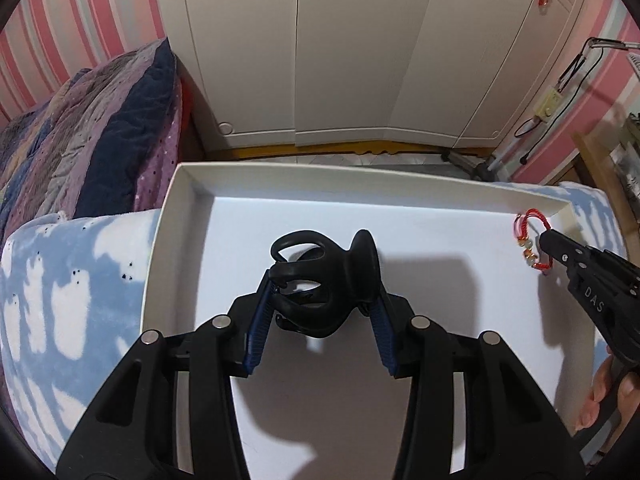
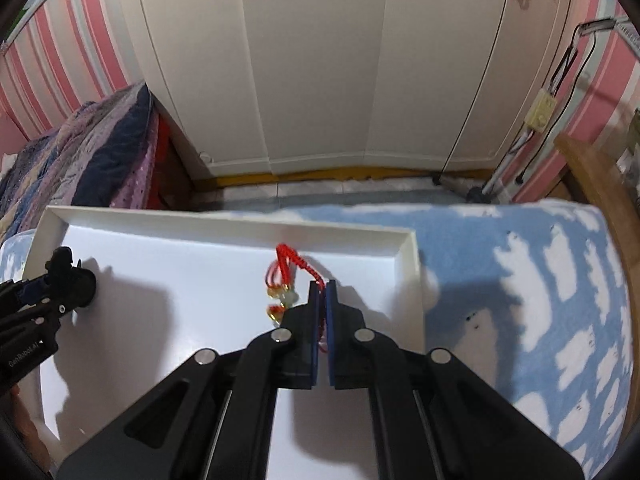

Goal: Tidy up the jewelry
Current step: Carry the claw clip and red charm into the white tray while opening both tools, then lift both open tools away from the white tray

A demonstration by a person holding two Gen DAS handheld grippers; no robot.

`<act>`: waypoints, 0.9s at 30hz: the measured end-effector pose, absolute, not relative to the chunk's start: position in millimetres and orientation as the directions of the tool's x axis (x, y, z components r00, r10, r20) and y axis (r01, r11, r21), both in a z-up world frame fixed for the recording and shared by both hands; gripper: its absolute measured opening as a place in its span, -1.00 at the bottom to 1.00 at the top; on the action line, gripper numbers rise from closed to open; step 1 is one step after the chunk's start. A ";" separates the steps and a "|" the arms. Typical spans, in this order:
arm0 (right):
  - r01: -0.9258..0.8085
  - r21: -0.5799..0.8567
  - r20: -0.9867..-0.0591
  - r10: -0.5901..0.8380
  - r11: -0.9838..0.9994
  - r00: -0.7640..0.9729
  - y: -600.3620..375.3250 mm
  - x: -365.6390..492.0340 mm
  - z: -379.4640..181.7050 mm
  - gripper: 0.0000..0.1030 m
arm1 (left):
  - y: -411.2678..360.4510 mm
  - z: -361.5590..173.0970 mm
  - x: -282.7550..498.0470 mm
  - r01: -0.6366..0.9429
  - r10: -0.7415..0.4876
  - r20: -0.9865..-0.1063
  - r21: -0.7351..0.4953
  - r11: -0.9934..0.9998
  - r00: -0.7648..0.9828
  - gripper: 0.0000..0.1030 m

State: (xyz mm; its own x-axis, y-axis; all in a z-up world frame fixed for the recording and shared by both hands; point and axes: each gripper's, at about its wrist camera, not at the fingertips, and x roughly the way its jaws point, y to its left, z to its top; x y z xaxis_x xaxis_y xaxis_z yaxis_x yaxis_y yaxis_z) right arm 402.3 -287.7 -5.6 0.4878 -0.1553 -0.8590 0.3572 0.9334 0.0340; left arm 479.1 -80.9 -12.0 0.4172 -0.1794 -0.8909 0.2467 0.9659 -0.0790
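Your left gripper is clamped on a black claw hair clip, its blue pads pressing the clip from both sides above the white tray, toward the tray's left half. Your right gripper has its pads pressed together on a red cord bracelet with gold and pale beads, which loops up and hangs to the left of the fingertips, near the tray's far right corner. The tray rests on a blue-and-white cloud-patterned blanket. Beyond the tray stands a white wardrobe, and to the tray's left lies a purple patchwork quilt.
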 end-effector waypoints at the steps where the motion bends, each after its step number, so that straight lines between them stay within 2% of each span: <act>1: 0.359 0.037 -0.864 -0.151 0.933 0.481 -288.9 403.3 -8.0 -0.95 | -81.8 -12.3 478.9 0.249 -0.176 -0.891 -0.073 0.966 0.419 -0.14; 6: 0.345 0.014 -0.873 -0.157 0.939 0.461 -283.3 404.2 -7.4 -0.89 | -79.4 -13.1 479.3 0.252 -0.158 -0.893 -0.052 0.966 0.423 -0.12; 12: 0.339 0.030 -0.880 -0.136 0.940 0.455 -282.4 409.0 -5.9 -0.89 | -89.7 -17.4 480.7 0.238 -0.150 -0.896 -0.051 0.970 0.418 0.07; 15: 0.339 0.046 -0.881 -0.123 0.940 0.458 -284.1 407.5 -3.8 -0.86 | -82.3 -12.4 474.1 0.224 -0.123 -0.892 -0.025 0.974 0.436 0.23; 17: 0.342 0.059 -0.877 -0.115 0.938 0.466 -285.7 405.0 -0.7 -0.60 | -72.8 -8.2 467.5 0.225 -0.133 -0.889 -0.035 0.974 0.438 0.25; 18: 0.340 0.064 -0.873 -0.112 0.938 0.475 -285.2 402.8 2.3 -0.27 | -69.9 -5.6 464.1 0.230 -0.143 -0.888 -0.043 0.972 0.438 0.25; 19: 0.337 0.063 -0.866 -0.117 0.939 0.487 -284.2 400.7 6.0 -0.06 | -68.9 -3.3 461.4 0.235 -0.150 -0.886 -0.047 0.971 0.439 0.30; 22: 0.319 0.041 -0.848 -0.135 0.947 0.512 -279.9 397.0 18.2 -0.04 | -74.0 6.6 452.0 0.249 -0.155 -0.876 -0.041 0.968 0.458 0.44; 24: 0.314 0.058 -0.846 -0.120 0.948 0.519 -280.7 394.1 25.7 -0.03 | -70.5 14.8 445.4 0.257 -0.173 -0.873 -0.057 0.965 0.456 0.46; 26: 0.305 0.063 -0.840 -0.114 0.950 0.530 -281.9 388.0 34.7 0.15 | -62.0 24.6 435.5 0.267 -0.194 -0.866 -0.073 0.961 0.461 0.54; 27: 0.303 0.041 -0.829 -0.137 0.952 0.542 -280.8 380.3 42.4 0.35 | -57.1 29.4 430.4 0.269 -0.198 -0.861 -0.074 0.960 0.469 0.59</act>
